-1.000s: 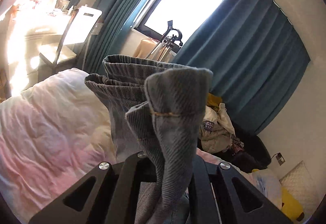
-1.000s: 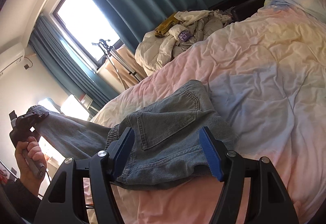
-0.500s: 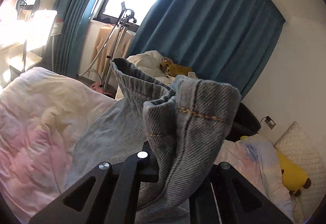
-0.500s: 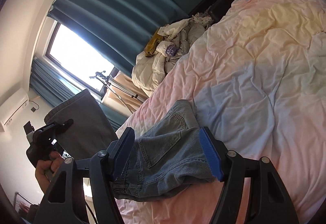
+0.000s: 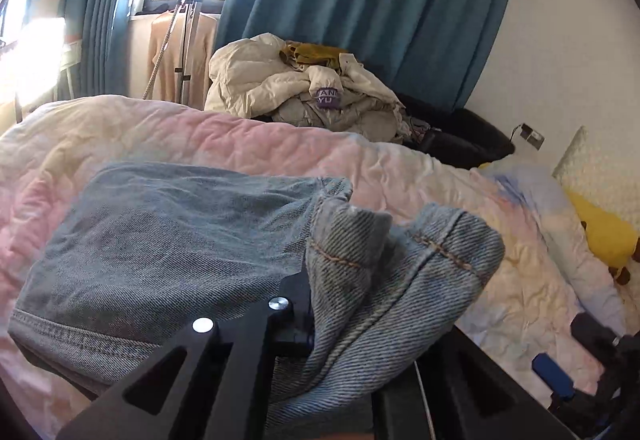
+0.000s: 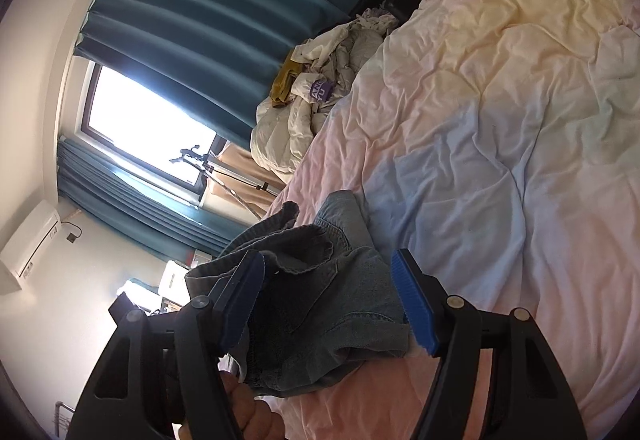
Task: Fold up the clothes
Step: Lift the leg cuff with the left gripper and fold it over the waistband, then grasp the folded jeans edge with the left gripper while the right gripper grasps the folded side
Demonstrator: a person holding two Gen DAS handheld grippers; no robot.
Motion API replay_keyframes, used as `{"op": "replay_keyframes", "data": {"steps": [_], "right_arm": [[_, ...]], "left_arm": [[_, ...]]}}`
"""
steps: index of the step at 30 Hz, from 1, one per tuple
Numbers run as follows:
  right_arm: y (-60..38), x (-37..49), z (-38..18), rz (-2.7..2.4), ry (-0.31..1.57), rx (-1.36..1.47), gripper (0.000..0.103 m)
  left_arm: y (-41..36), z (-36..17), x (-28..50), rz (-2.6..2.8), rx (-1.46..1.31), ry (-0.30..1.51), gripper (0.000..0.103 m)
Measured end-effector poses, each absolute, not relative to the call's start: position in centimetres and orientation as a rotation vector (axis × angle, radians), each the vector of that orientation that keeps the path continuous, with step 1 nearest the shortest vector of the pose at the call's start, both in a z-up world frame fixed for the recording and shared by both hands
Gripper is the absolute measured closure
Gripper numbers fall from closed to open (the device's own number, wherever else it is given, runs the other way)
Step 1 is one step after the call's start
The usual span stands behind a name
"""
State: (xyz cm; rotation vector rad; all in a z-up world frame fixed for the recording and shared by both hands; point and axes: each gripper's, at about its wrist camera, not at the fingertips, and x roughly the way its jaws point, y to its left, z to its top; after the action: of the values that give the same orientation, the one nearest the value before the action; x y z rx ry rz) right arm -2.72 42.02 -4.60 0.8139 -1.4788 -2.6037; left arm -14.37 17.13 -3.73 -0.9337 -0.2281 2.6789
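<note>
Grey-blue jeans (image 5: 160,240) lie on the pink and pale-blue quilt (image 5: 260,144). My left gripper (image 5: 344,320) is shut on the jeans' leg hems (image 5: 404,260), which bunch over its fingers and hide the tips. It holds them low over the flat denim. In the right wrist view the jeans (image 6: 352,280) are doubled over near the bed's edge. My right gripper (image 6: 328,300) hovers open just above them, and its blue pads (image 6: 412,304) touch nothing. The same gripper shows at the lower right of the left wrist view, as a blue pad (image 5: 554,376).
A heap of cream and mustard clothes (image 5: 304,92) sits on a black chair (image 5: 460,136) past the bed's far side. A yellow plush toy (image 5: 600,236) lies by the pillows. A tripod (image 5: 188,20) stands at the window. Bare quilt (image 6: 500,120) stretches to the right.
My left gripper has swung down and across with the leg hems, from high in the air to low over the jeans' upper half. The right gripper rolled and shifted slightly, still open.
</note>
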Motion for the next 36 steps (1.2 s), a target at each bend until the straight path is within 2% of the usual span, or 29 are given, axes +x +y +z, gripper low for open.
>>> {"op": "replay_keyframes", "data": {"steps": [3, 7, 11, 14, 17, 26, 36], "right_arm": [[41.8, -3.1, -4.9, -2.588, -1.469, 0.836, 0.036], [41.2, -3.6, -5.1, -2.583, -1.437, 0.875, 0.036], [40.6, -4.3, -5.6, -2.560, -1.410, 0.915, 0.036], [39.8, -4.9, -5.9, -2.540, -1.377, 0.948, 0.036], [38.9, -5.8, -6.7, -2.491, -1.357, 0.994, 0.036], [37.4, -9.3, -7.9, -2.361, -1.377, 1.019, 0.036], [37.1, -17.7, -9.0, -2.236, -1.277, 1.126, 0.036]], "left_arm": [[17.7, -5.0, -14.1, 2.662, -0.974, -0.111, 0.097], [18.4, -5.5, -13.9, 2.628, -1.015, 0.039, 0.090], [18.2, -4.5, -12.8, 2.578, -1.024, 0.095, 0.081], [18.0, -3.9, -11.2, 2.519, -1.019, 0.211, 0.078], [16.5, -3.2, -9.9, 2.457, -1.027, 0.231, 0.077], [10.9, -1.5, -7.0, 2.416, -0.946, 0.132, 0.076], [5.8, -4.6, -12.1, 2.506, -0.996, -0.044, 0.076]]}}
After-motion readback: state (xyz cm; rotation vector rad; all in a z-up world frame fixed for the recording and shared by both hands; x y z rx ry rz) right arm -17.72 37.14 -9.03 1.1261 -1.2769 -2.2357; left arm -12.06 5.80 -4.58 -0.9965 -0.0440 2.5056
